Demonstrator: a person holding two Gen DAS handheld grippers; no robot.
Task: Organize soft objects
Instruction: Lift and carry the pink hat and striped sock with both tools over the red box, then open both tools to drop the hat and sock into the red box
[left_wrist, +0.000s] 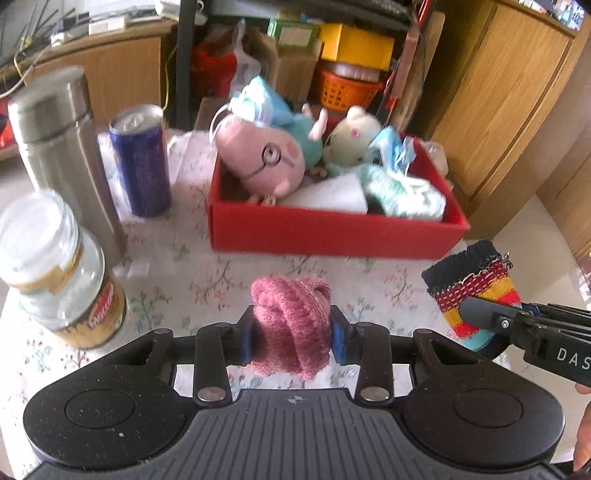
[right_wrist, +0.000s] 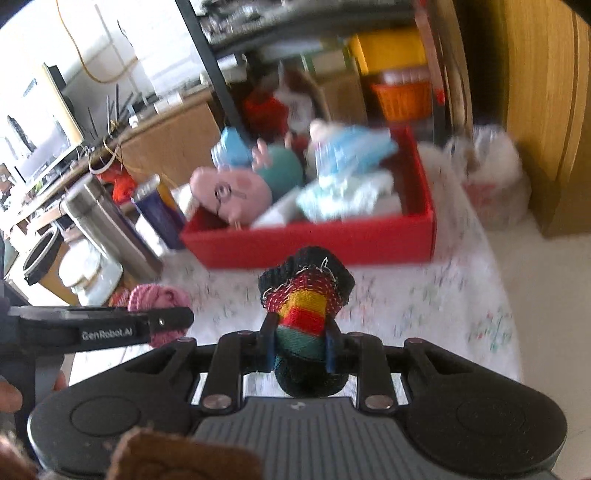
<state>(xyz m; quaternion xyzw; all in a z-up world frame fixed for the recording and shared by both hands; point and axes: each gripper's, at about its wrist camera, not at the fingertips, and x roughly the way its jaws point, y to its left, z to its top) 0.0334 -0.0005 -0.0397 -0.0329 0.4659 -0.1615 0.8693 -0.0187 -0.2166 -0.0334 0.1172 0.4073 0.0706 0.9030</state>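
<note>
My left gripper is shut on a rolled pink knitted sock, held above the floral tablecloth in front of the red box. My right gripper is shut on a striped sock with black cuff and red, yellow and teal bands; it also shows at the right of the left wrist view. The pink sock shows at the left of the right wrist view. The red box holds a pink pig plush, a cream bear plush, blue face masks and a mint knit piece.
Left of the box stand a steel thermos, a blue drink can and a glass jar with white lid. Behind the table are a shelf with boxes and an orange basket, and wooden cabinets at the right.
</note>
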